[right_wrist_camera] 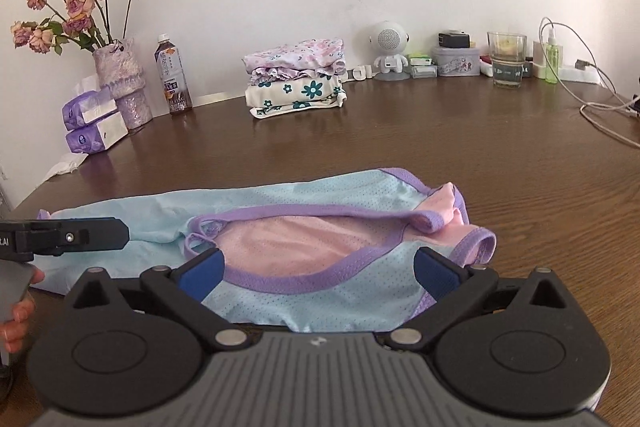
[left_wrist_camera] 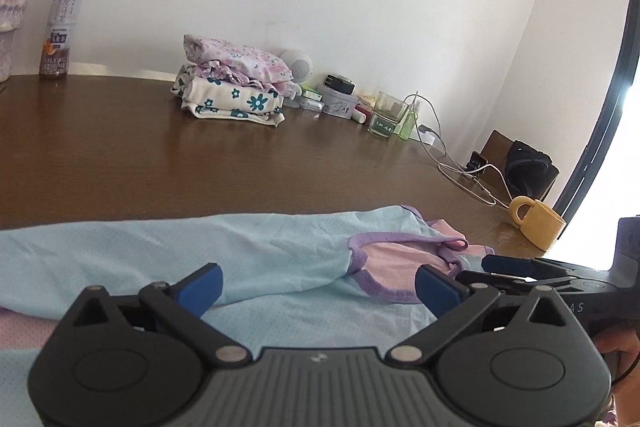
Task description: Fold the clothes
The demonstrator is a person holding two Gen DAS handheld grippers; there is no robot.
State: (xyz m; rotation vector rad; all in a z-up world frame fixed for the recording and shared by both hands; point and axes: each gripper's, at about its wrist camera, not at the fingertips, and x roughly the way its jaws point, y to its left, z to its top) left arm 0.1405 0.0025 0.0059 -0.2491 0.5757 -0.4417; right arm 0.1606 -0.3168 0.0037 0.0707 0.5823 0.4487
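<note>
White wall behind, dark wood table [right_wrist_camera: 440, 155] as work surface.

1. Work item. Light-blue mesh garment [right_wrist_camera: 304, 303] w/ purple trim and pink inner layer lies at near table edge, spread left-right, directly in front of both tongs. Neck opening [right_wrist_camera: 304, 247] faces right wrist cam; body runs off toward left side. Cloth is wrinkled, not yet squared; I judge no fold made on it so far.

2. Tongs. Left gripper [left_wrist_camera: 318, 285]: spread wide, blue pads either side of garment body, pinching nothing. Right gripper [right_wrist_camera: 318, 273]: also spread, pads straddling neckline trim, nothing pinched. Both sit low over fabric; contact w/ cloth can't be confirmed.

3. Step in hand (my read): take hold at top end for first fold. To do it well:
- Right: pinch shoulder/trim seam, not loose mesh; grab blue and pink layers together so inner layer doesn't slip out.
- Left: take matching point on the other side so edge lifts level.
- Pull lightly apart before folding to flatten wrinkles.
- Keep the 2 grippers from clashing; in left cam the right unit sits just beside it.

4. Surroundings. Folded stack [right_wrist_camera: 296, 83] of floral items sits near wall, well apart, likely drop point for finished piece. Tea bottle [right_wrist_camera: 173, 79], vase of dried roses [right_wrist_camera: 120, 83], tissue packs [right_wrist_camera: 94, 127] at left; speaker figure [right_wrist_camera: 387, 45], glass [right_wrist_camera: 506, 59], cables [right_wrist_camera: 600, 107] at right. Yellow mug [left_wrist_camera: 538, 223] near table edge beyond garment; watch it during right-side swings.
</note>
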